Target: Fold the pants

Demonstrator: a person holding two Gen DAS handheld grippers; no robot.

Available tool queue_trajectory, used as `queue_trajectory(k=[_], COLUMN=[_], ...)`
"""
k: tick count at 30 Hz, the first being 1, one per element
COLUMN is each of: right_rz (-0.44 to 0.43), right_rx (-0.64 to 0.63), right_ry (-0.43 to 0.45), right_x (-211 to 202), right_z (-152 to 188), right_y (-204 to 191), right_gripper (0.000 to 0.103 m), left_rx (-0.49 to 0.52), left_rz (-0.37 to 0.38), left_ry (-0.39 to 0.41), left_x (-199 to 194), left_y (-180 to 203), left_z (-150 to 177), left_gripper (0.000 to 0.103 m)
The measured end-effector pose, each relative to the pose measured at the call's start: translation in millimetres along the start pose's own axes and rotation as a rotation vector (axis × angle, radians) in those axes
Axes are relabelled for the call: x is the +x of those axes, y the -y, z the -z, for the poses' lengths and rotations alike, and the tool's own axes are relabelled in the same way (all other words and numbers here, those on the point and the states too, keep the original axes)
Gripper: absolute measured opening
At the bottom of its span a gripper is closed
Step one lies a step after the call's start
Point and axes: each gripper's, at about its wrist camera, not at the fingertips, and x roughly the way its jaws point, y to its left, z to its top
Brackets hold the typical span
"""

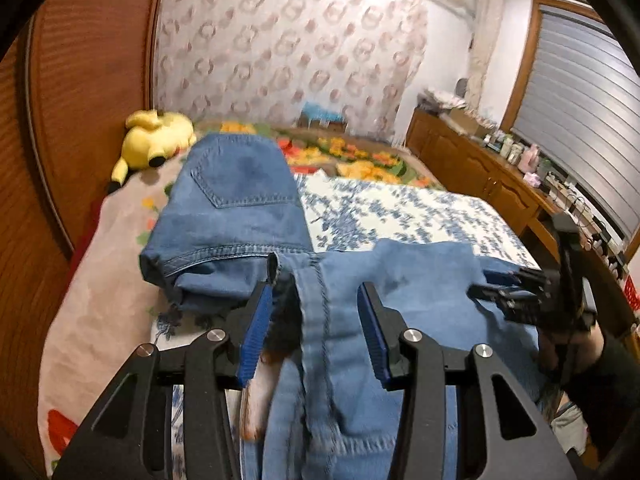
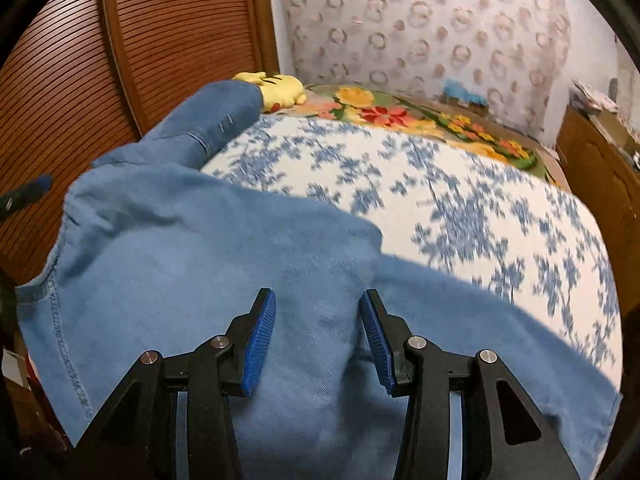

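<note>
Both the left gripper (image 1: 316,300) and right gripper (image 2: 318,308) gape over blurred pants (image 1: 240,208), gripping nothing.

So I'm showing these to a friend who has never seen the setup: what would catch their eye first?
Probably the blue jeans spread across the flower-patterned bed, with the left gripper and right gripper open over the denim. Next, the yellow plush toy lying at the bed's far left corner by the wooden door.
</note>
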Motion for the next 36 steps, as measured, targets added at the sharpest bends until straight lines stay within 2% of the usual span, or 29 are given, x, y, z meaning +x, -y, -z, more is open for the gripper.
queue_trajectory(k=[2, 8, 10, 12, 14, 16, 18, 19, 20, 24, 29, 32, 36], right_rz=[-0.002, -0.006, -0.005, -0.002, -0.002, -0.004, -0.006, -0.008, -0.011, -0.007, 0.038, 0.077, 0.144], right_rx=[0.013, 0.015, 0.010, 0.003, -0.003, -0.006, -0.006, -0.005, -0.004, -0.004, -0.015, -0.026, -0.028], right_ry=[-0.005, 0.006, 0.012, 0.020, 0.031, 0.043, 0.053, 0.059, 0.070, 0.132, 0.221, 0.255, 0.260], right_x=[7, 10, 8, 5, 0, -6, -13, -17, -24, -62, -126, -166, -207], right_z=[1, 3, 3, 3, 4, 5, 5, 4, 2, -5, -9, -2, 18], right_y=[3, 5, 4, 3, 3, 3, 3, 3, 4, 10, 20, 31, 50], right_gripper=[0.046, 0.046, 0.046, 0.046, 0.046, 0.046, 0.046, 0.046, 0.046, 0.046, 0.046, 0.046, 0.056], left_rx=[-0.010, -0.017, -0.010, 0.013, 0.061, 0.080, 0.096, 0.098, 0.099, 0.115, 0.109, 0.107, 0.116], left_rz=[0.012, 0.029, 0.035, 0.044, -0.003, -0.033, -0.059, -0.047, -0.037, -0.038, -0.049, -0.046, -0.047], left_ry=[-0.031, -0.109, -0.103, -0.044, 0.061, 0.116, 0.090, 0.068, 0.055, 0.054, 0.059, 0.035, 0.003], left_x=[13, 32, 33, 24, 3, -11, -11, -10, -9, -16, -25, -25, -23], left_y=[-4, 2, 6, 12, 22, 28, 29, 28, 27, 23, 21, 22, 26], left_z=[-5, -5, -6, -8, -11, -17, -24, -25, -25, -18, 5, 26, 54], left_gripper=[0.046, 0.033, 0.016, 0.009, 0.009, 0.013, 0.020, 0.027, 0.030, 0.045, 0.045, 0.045, 0.045])
